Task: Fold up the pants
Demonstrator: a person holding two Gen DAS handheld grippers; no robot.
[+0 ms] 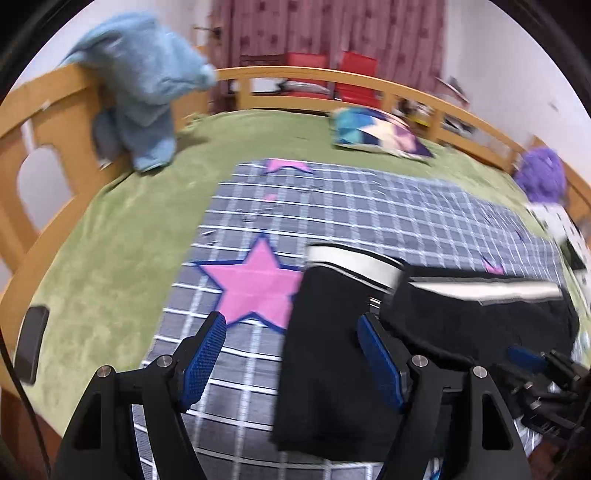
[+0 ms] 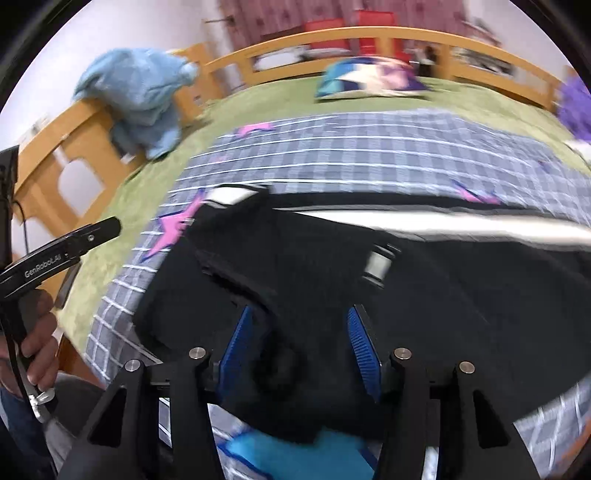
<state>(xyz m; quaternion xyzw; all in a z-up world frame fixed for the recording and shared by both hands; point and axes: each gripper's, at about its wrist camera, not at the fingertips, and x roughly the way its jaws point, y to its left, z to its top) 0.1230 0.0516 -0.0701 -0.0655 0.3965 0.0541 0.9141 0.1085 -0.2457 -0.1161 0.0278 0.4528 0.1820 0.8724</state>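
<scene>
The left gripper (image 1: 291, 328) stands with its jaws wide apart above the bed, nothing pressed between the blue pads (image 1: 205, 354); its right pad sits over the black pants (image 1: 325, 365), its left pad over the checked blanket (image 1: 369, 206). In the right wrist view the right gripper (image 2: 301, 325) also has its jaws apart, with a bunched fold of the pants lying in the gap; the blur does not let me tell whether the pads press on the cloth. At the left edge of that view a hand (image 2: 35, 332) grips the handle of the other tool.

The pants lie near the front edge of the bed, on the grey-and-white checked blanket with pink stars (image 1: 255, 284). They are black with a white stripe along the side and a white, black-lined band (image 1: 354, 266) at one end, and they lie partly folded, one layer over another, rumpled near the right gripper. Something bright blue (image 2: 295, 458) shows just under their near edge.

No open container is in view. A dark phone-like slab (image 1: 31, 343) lies on the green bed cover (image 1: 122, 236) at left. Farther off, a patterned cushion (image 1: 380, 136) rests on the cover, a light blue towel (image 1: 144, 92) hangs over the wooden bed rail (image 1: 406, 92), and a purple fluffy thing (image 1: 541, 173) sits at the right. Beyond are red chairs (image 1: 358, 77) and a curtain (image 1: 325, 26).
</scene>
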